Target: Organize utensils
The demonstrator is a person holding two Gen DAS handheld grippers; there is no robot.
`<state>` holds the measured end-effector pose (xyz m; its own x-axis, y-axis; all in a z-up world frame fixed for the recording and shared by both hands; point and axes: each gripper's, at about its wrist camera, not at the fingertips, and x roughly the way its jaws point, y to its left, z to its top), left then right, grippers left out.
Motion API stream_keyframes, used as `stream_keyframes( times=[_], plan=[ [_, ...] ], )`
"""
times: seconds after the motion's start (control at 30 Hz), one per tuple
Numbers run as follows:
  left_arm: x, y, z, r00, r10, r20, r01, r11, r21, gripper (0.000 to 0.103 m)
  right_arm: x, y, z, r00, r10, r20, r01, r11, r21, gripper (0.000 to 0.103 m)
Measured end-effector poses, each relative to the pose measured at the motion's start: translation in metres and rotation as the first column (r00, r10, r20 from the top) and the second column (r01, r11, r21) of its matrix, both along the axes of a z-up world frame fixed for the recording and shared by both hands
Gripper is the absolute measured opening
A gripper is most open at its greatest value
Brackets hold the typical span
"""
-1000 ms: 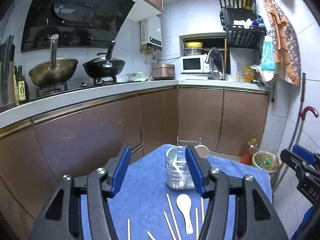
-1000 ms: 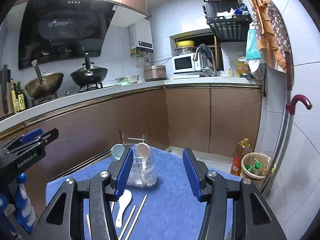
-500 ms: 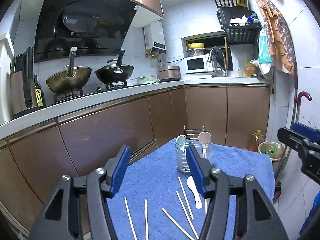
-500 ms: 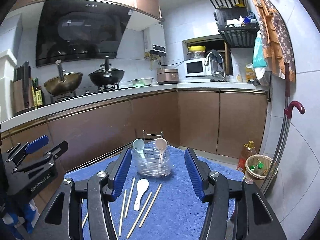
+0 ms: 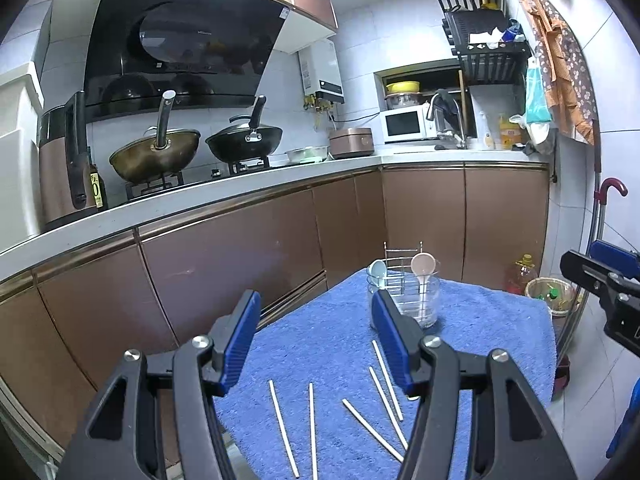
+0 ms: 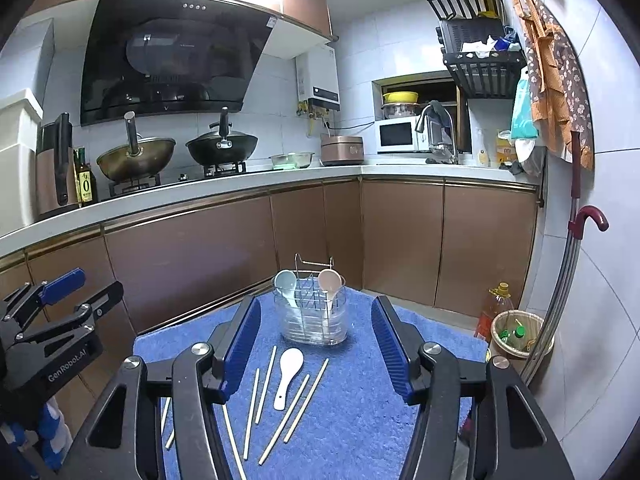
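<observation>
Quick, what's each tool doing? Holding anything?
Left tool: open, holding nothing.
Right tool: open, jaws have just been opening, nothing between them.

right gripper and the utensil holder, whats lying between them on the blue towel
In the right wrist view, a white spoon and loose chopsticks lie between the right gripper and the utensil holder.

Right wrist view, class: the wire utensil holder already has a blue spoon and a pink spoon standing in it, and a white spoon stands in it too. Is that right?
Not quite. The right wrist view shows the white spoon lying flat on the blue towel among the chopsticks, in front of the wire utensil holder. The blue spoon and pink spoon do stand in it.
</observation>
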<state>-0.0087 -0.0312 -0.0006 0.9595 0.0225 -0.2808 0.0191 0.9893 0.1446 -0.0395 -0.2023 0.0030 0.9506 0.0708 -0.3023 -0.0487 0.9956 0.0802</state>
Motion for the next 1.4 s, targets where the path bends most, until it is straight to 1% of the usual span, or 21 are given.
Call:
stream_keyframes(
  times=[0.33, 0.7, 1.1, 1.4],
  plan=[
    [0.010, 0.009, -0.013, 0.999, 0.013, -0.053, -0.013, 1.000, -0.005, 0.056, 0.011, -0.001, -0.015, 0.999, 0.003, -0.052, -0.003, 1.000, 0.003, 0.055],
    [0.022, 0.016, -0.025, 0.996, 0.011, -0.084, -0.011, 1.000, -0.002, 0.056, 0.025, 0.002, -0.027, 0.995, 0.002, -0.099, -0.004, 1.000, -0.017, 0.055],
    [0.048, 0.030, -0.045, 0.988, 0.022, -0.153, -0.024, 1.000, -0.012, 0.056, 0.052, 0.007, -0.046, 0.986, 0.020, -0.168, -0.025, 0.999, -0.030, 0.055],
    [0.068, 0.032, -0.061, 0.977, 0.022, -0.210, -0.024, 1.000, -0.009, 0.056, 0.072, 0.002, -0.064, 0.975, 0.027, -0.219, -0.031, 0.999, -0.017, 0.055]
  ],
)
